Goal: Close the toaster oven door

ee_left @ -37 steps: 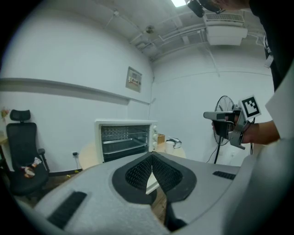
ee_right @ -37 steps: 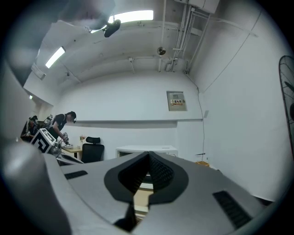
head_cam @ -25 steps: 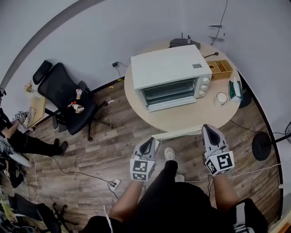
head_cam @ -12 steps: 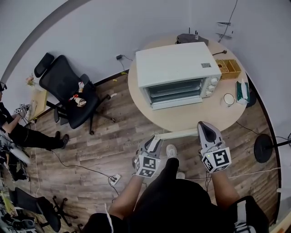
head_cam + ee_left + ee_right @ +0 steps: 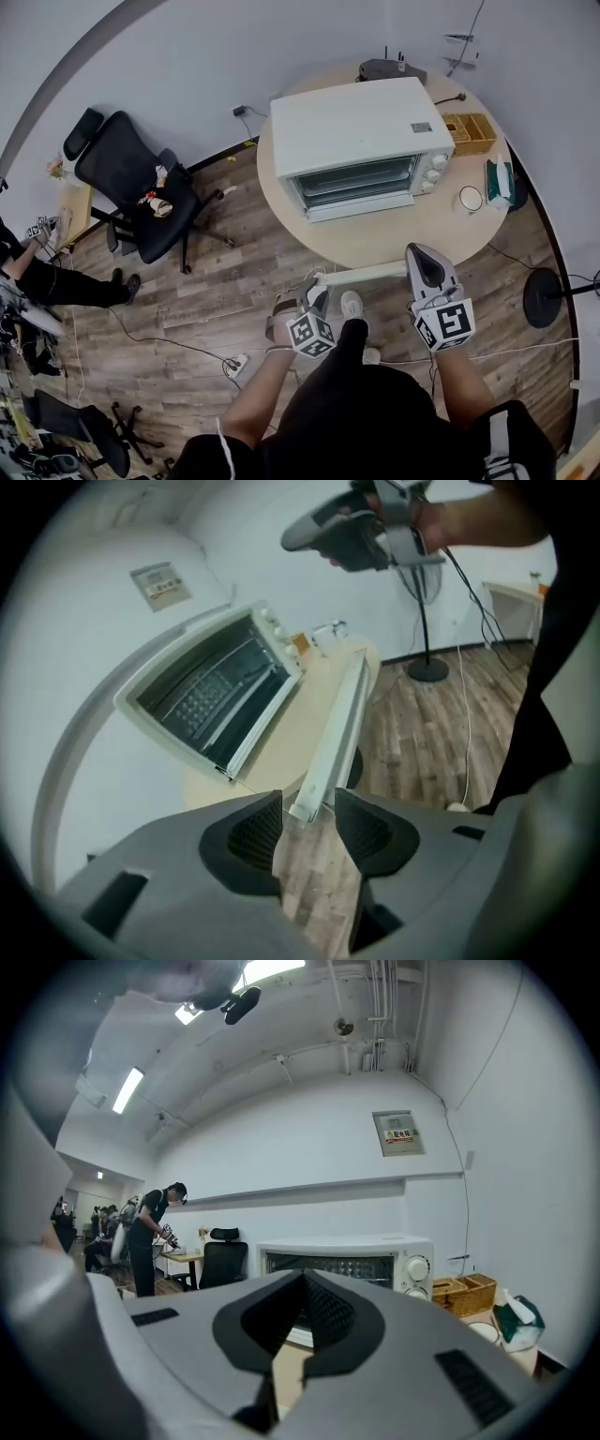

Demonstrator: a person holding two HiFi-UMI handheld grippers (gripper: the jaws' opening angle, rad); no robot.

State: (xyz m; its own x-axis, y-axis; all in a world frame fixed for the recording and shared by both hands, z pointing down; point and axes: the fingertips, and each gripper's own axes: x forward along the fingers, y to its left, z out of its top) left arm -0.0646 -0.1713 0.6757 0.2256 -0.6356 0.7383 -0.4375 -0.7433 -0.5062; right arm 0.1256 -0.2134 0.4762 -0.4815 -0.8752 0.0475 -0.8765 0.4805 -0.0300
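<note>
A wood-plank floor (image 5: 216, 281) fills the head view, seen from steeply above. On it stands a round, pale tabletop (image 5: 422, 239) against a white wall. A white toaster oven (image 5: 352, 127) sits on the far half of the tabletop. Its glass door (image 5: 354, 180) faces the person and looks closed, flat against the oven's front. A black office chair (image 5: 131, 187) stands on the floor to the left, well apart from the tabletop.

A long white bar (image 5: 361, 275) lies along the tabletop's near edge. The left gripper (image 5: 317, 292) is just beside the bar's left end, pointing downward. Its jaws have just been opening and now stand wide apart. In the left gripper view the bar's end shows in the gap between the tips, and the pads do not press on it. The right gripper (image 5: 419, 255) is at the bar's right end, pointing level toward the oven. Its jaws are closed together with nothing between them.

A small wicker basket (image 5: 472, 133) and a white cup (image 5: 468, 199) stand to the oven's right.
</note>
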